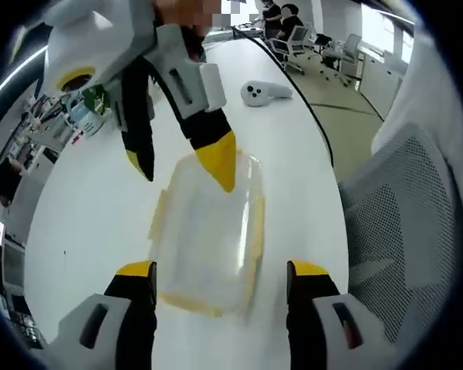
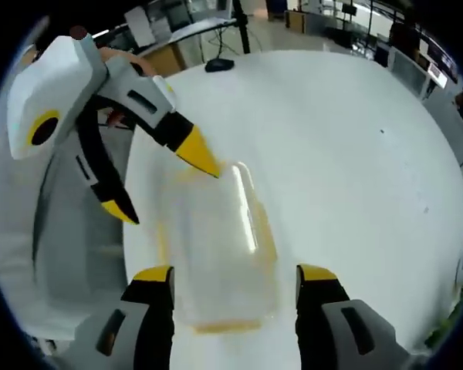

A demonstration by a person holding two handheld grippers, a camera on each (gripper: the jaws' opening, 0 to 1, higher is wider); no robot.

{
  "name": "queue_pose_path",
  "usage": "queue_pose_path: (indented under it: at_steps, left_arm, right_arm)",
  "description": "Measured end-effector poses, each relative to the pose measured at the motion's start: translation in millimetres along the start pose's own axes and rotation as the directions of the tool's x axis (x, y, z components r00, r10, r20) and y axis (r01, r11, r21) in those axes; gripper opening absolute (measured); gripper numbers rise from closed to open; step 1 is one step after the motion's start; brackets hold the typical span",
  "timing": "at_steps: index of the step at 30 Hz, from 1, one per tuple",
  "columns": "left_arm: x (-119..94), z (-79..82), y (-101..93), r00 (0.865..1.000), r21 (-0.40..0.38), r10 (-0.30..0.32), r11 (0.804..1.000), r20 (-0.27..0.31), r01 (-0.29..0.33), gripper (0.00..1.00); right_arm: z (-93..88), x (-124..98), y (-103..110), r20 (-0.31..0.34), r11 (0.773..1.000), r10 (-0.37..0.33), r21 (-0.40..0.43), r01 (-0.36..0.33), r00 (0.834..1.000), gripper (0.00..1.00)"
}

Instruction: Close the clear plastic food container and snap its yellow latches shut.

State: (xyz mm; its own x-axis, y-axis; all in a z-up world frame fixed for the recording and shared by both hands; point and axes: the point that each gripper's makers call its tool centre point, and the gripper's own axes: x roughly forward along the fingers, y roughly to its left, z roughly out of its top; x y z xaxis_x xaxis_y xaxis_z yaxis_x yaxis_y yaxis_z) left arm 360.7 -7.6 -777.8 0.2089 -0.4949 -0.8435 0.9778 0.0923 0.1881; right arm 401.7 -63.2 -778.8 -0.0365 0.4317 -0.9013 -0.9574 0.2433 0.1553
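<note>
Left gripper [image 1: 220,271]: jaws spread wide, yellow tips either side of the near end of the clear container [image 1: 208,239], not visibly gripping it. Right gripper [image 2: 233,276]: jaws likewise wide apart, straddling the opposite end of the container [image 2: 216,247].

In the left gripper view the right gripper [image 1: 181,162] comes in from the upper left, one yellow tip over the container's far edge; whether it touches, cannot tell.

Container lies flat on the white table [image 1: 100,208], lid on, yellow latches [image 1: 258,231] along its sides; contents cannot be made out.

A white handheld controller [image 1: 264,92] lies farther up the table. Mesh office chair [image 1: 405,231] beside the table edge; open office with desks and chairs beyond.
</note>
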Motion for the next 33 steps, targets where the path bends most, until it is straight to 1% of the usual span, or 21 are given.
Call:
queue_pose_path:
  at_steps: [2, 9, 15, 18, 23, 28, 30, 33]
  left_arm:
    - [0, -0.1, 2.3, 1.0, -0.009, 0.002, 1.0, 0.005, -0.002, 0.72]
    - [-1, -6.4, 6.4, 1.0, 0.008, 0.001, 1.0, -0.013, -0.001, 0.75]
    - [2, -12.6, 11.0, 0.999, 0.027, -0.016, 1.0, -0.035, 0.016, 0.77]
    - [3, -13.0, 15.3, 0.999, 0.028, -0.02, 0.999, -0.043, 0.021, 0.78]
    - [7, -15.7, 18.7, 0.998, 0.035, -0.034, 0.999, -0.062, 0.036, 0.8]
    - [12, -20.0, 18.4, 0.995, 0.047, -0.049, 0.997, -0.086, 0.053, 0.79]
    - [13, -20.4, 18.7, 0.995, 0.049, -0.05, 0.997, -0.09, 0.055, 0.79]
    - [16, -21.0, 20.2, 0.994, 0.052, -0.05, 0.997, -0.095, 0.055, 0.8]
  right_arm:
    - [0.5, 1, 1, 0.003, 1.0, -0.003, 0.001, 0.003, 1.0, 0.64]
    - [-1.2, 2, 6, 0.005, 1.0, -0.006, -0.005, 0.006, 1.0, 0.67]
    - [-6.1, 4, 9, -0.007, 1.0, -0.012, -0.021, 0.011, 1.0, 0.69]
    - [-7.8, 3, 10, -0.008, 0.999, -0.013, -0.03, 0.013, 1.0, 0.7]
    - [-15.9, 3, 13, -0.028, 0.997, -0.023, -0.074, 0.021, 0.999, 0.72]
    - [-23.4, 4, 13, -0.034, 0.995, -0.039, -0.089, 0.036, 0.999, 0.72]
    - [-28.1, 5, 11, -0.044, 0.993, -0.058, -0.102, 0.053, 0.997, 0.72]
    - [-31.9, 7, 11, -0.047, 0.993, -0.059, -0.105, 0.054, 0.997, 0.73]
